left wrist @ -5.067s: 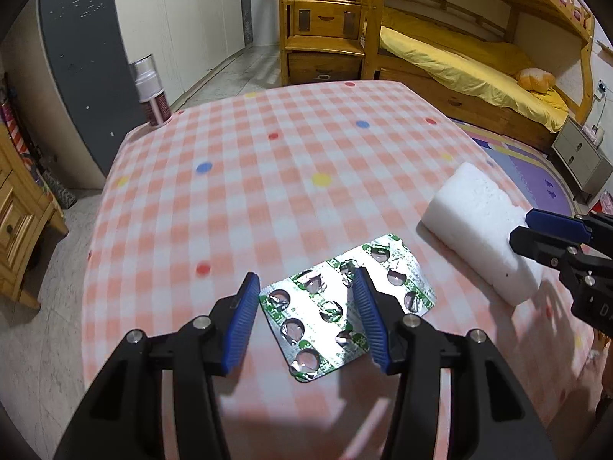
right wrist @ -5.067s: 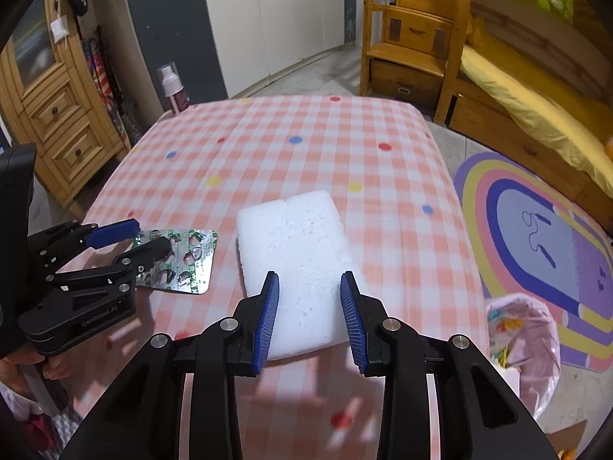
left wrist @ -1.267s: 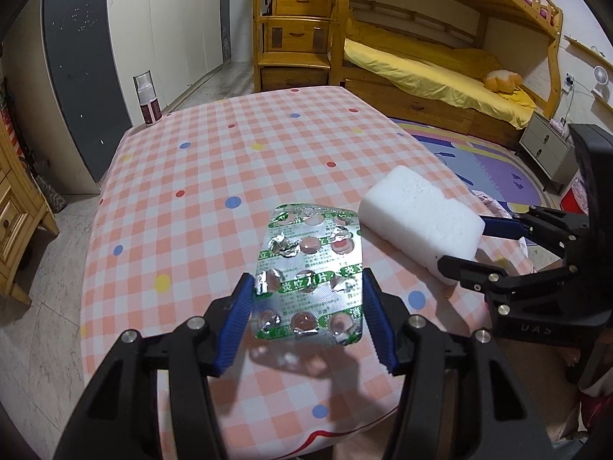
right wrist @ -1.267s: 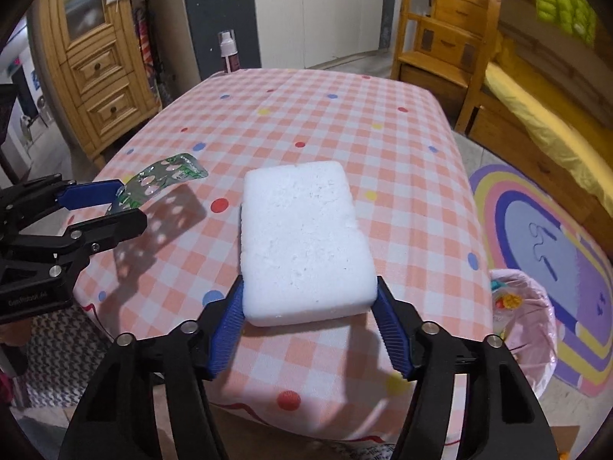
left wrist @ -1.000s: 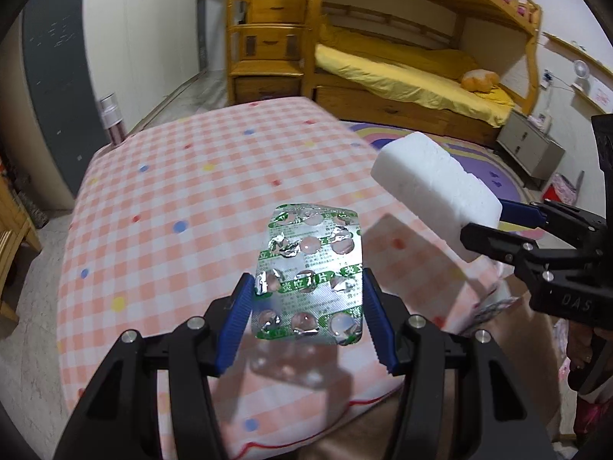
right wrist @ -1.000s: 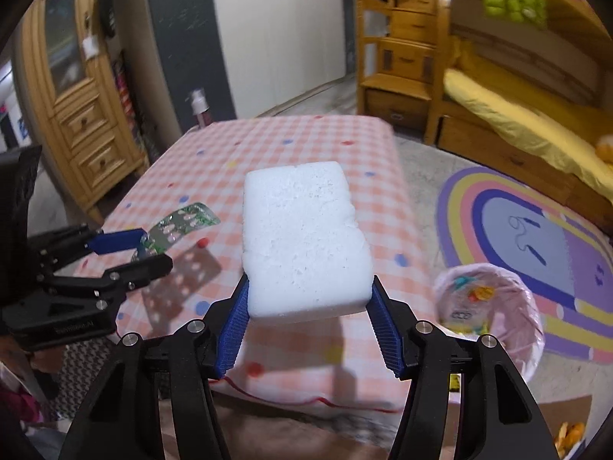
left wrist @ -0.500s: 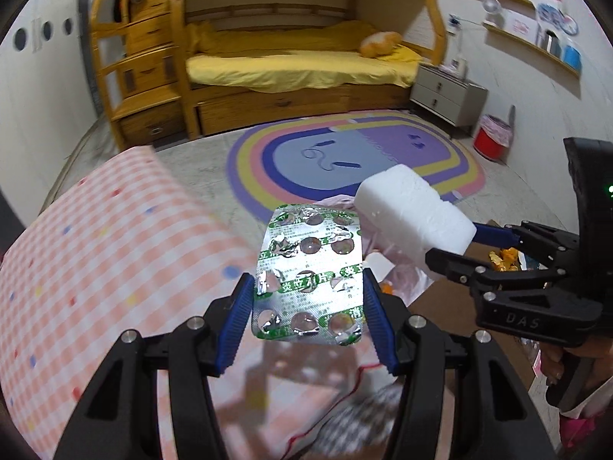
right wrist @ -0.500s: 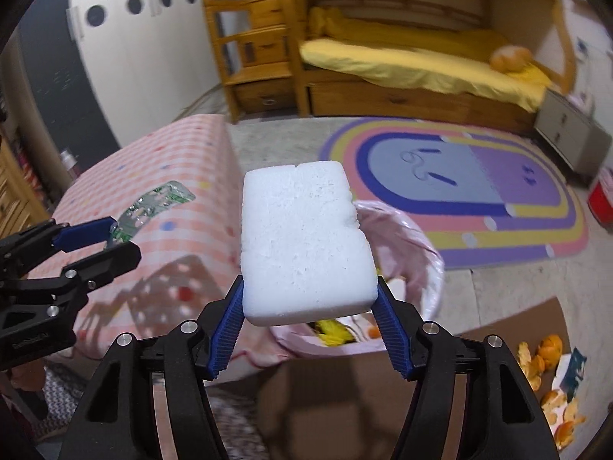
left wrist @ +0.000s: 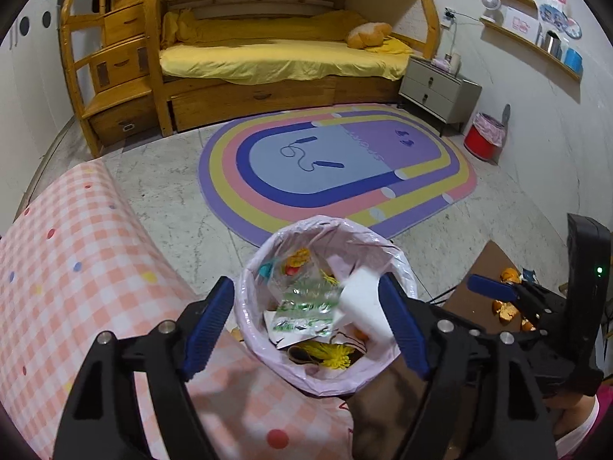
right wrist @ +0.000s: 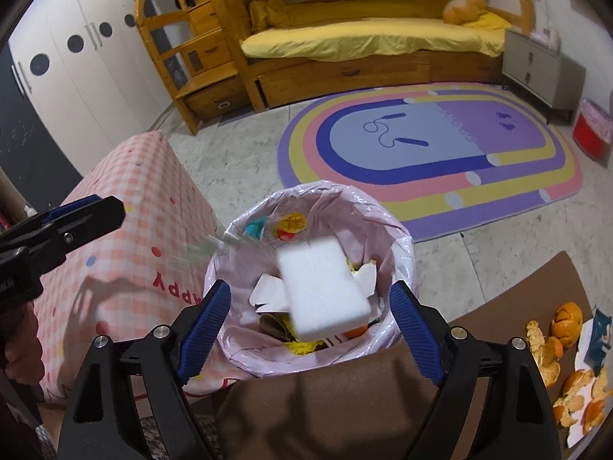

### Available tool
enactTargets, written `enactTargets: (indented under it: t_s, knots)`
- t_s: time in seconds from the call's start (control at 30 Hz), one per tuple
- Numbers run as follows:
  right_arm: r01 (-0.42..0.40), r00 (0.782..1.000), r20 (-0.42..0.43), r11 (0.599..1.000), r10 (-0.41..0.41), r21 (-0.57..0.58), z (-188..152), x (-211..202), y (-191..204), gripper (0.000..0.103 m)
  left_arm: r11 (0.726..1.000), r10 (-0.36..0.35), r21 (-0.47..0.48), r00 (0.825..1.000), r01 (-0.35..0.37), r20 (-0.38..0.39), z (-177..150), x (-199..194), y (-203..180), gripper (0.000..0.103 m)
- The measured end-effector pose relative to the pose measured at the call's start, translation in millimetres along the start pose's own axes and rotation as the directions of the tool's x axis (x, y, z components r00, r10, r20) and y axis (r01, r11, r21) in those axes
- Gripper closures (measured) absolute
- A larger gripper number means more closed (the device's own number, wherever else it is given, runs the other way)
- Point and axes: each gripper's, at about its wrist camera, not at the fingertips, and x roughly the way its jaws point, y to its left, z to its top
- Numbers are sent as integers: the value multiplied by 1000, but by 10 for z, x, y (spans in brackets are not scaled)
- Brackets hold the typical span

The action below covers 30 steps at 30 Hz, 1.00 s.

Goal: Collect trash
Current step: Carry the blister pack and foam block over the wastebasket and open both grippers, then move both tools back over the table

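Both grippers, left (left wrist: 306, 322) and right (right wrist: 308, 329), are being opened over the bin (right wrist: 398, 237), nothing pressed between the pads. The foam block (right wrist: 323, 287) and blister pack (left wrist: 306, 306) are being dropped in; both are judged light, the foam crumbly, best gripped across its sides.

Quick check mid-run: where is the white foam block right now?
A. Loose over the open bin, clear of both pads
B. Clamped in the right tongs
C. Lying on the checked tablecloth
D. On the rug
A: the foam block is blurred over the bin, touching neither pad of the opening right tongs.
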Motion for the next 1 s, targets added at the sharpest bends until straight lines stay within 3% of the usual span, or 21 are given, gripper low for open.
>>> enactTargets:
  t_s: [0.2,0.4,0.53,0.7,0.73,0.83,0.9,1.0]
  knots:
    - [1,999,52,1000,-1,-4,33,-417,130,15,990,99,-102,995,-96,31,-153,-416,324,17]
    - [-74,991,103,993,84,-96,29,-929,594,11,953,222,-215,975,-212,21,-405,-1100,587,7]
    - [-125,986,81,972,144,-199,-35,-1234,1075,9,908,321,-282,947,-311,-12,-637,-1631,715,7]
    - [-188,971,88,938,222,-291,-141,-1579,1632,8,838,371,-397,925,-373,-85,-1005,-2139,956,7]
    - [-199,969,82,931,234,-307,-149,-1615,1723,8,824,387,-412,917,-390,-95,-1078,-2222,982,7]
    - [-211,964,76,906,255,-368,-218,-1744,1989,8,772,479,-422,871,-476,-107,-1301,-2517,1019,7]
    - [-216,960,78,892,267,-398,-261,-1823,2126,8,750,526,-408,843,-520,-107,-1420,-2684,1016,7]
    - [-232,955,70,875,287,-425,-331,-1920,2260,8,722,566,-411,817,-557,-111,-1578,-2886,1042,7]
